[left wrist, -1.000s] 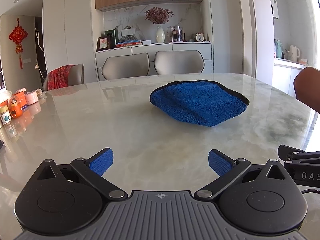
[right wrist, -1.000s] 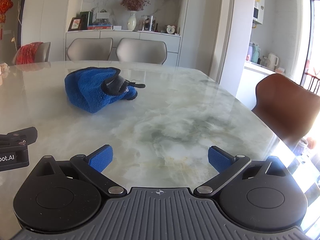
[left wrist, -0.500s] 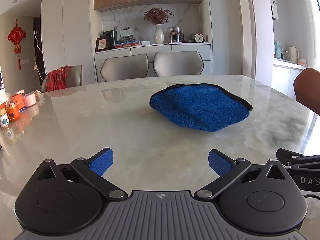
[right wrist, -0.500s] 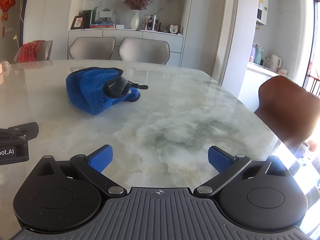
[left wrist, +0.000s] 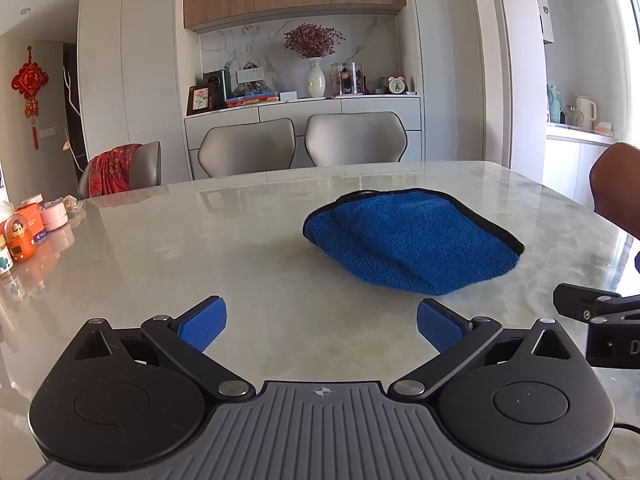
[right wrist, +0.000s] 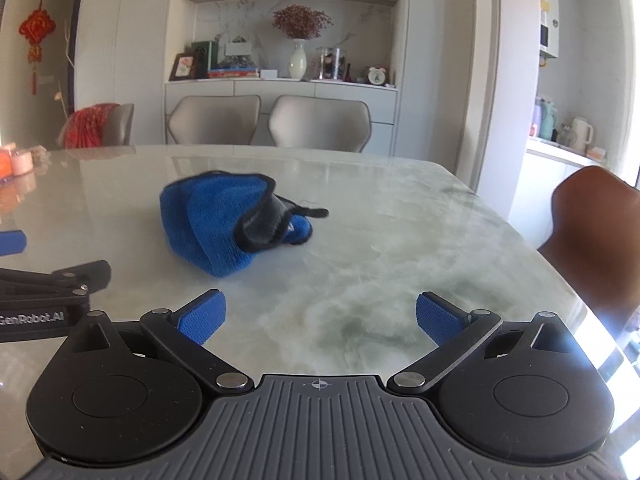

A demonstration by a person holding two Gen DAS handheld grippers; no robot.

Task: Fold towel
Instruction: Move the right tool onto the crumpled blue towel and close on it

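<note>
Marble table (left wrist: pixel 248 264); towel (right wrist: pixel 224 224) shows grey underside rightward only; both jaws released.

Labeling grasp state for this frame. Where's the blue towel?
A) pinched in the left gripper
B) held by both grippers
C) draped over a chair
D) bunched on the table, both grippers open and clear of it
D: the blue towel lies bunched on the marble table, ahead of the open left gripper and open right gripper; neither touches it.

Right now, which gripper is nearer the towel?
Left, slightly. The left gripper has the towel just ahead to its right; the right gripper has it farther ahead, to its left.
</note>
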